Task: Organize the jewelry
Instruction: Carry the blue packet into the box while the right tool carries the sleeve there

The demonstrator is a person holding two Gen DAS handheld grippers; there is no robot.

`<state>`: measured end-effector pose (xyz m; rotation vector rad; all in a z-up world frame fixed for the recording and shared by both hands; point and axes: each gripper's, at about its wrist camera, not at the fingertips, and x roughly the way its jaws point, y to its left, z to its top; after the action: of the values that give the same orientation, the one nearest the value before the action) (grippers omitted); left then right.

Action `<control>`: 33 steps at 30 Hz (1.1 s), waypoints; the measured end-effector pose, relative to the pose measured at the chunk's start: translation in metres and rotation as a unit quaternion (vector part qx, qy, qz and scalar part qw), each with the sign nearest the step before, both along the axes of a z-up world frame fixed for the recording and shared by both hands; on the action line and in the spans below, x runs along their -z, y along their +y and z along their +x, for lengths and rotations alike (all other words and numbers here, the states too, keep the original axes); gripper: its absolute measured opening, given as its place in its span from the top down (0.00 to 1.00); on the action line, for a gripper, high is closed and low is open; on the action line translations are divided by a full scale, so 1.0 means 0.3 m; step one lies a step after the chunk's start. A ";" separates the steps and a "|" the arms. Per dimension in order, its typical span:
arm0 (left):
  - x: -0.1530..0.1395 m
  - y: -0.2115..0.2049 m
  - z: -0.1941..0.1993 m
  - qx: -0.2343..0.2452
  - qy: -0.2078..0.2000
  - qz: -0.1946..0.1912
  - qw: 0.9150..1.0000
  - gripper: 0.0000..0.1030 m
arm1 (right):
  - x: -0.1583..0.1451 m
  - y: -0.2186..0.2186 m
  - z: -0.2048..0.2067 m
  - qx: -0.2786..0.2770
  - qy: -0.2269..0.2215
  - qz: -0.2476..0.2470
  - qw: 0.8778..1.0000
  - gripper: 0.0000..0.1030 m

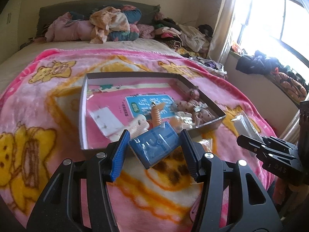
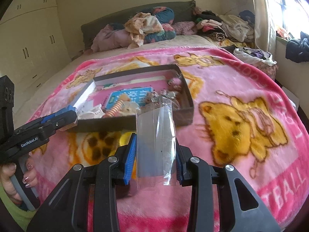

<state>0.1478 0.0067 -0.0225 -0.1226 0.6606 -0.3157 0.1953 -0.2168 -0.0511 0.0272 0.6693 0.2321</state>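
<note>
The left gripper clamps a blue jewelry box above the tray's near edge. Only the right wrist view shows the right gripper pinching a clear plastic sleeve.

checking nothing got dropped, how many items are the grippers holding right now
2. A blue box sits clamped in the left gripper, near the tray's front edge. A clear plastic sleeve is clamped in the right gripper, above the pink blanket.
</note>
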 end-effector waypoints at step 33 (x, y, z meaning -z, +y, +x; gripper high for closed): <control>-0.016 0.043 0.242 -0.029 -0.007 -0.019 0.999 0.57 | -0.068 0.044 0.254 -0.003 -0.021 -0.022 1.000 0.68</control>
<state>0.2203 0.0196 -0.0176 -0.1762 0.6370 -0.2731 0.2716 -0.2036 -0.0308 -0.0211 0.6321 0.2226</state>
